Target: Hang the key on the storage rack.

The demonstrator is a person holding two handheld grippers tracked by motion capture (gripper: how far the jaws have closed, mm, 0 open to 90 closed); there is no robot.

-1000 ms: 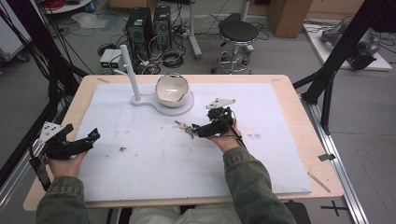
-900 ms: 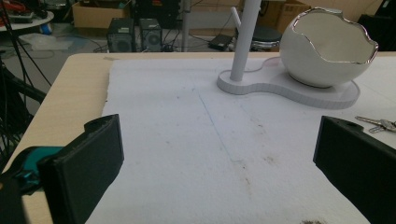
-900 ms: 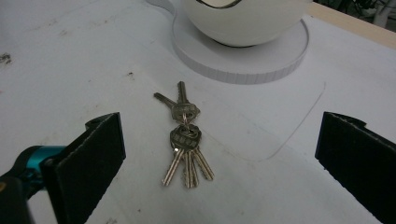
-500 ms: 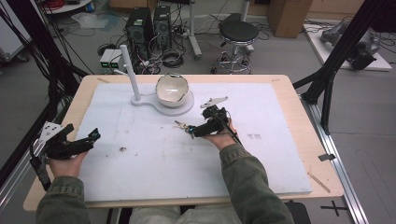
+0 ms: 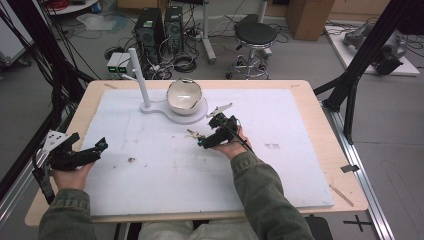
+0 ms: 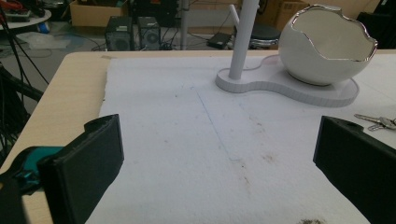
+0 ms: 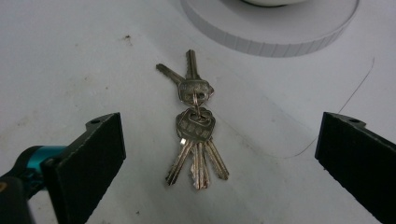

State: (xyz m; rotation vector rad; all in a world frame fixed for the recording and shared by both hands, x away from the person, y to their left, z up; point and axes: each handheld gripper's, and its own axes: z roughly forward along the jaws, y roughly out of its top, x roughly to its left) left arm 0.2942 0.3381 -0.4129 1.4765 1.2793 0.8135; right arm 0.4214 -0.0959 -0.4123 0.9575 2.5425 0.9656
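- Egg-shaped bowl (image 5: 184, 96) on white stand base (image 5: 170, 111), upper centre of the high view; inside looks bare, though not seen to the bottom.
- Bunch of keys (image 7: 195, 122) flat on the white mat (image 5: 165, 165), mid-frame in the right gripper view — between the spread jaws of the right gripper (image 5: 204, 142), untouched.
- Left gripper (image 5: 100, 147) at lower left, jaws wide, holding nothing.
- Right gripper view resolves five keys — the high view a mere glint.
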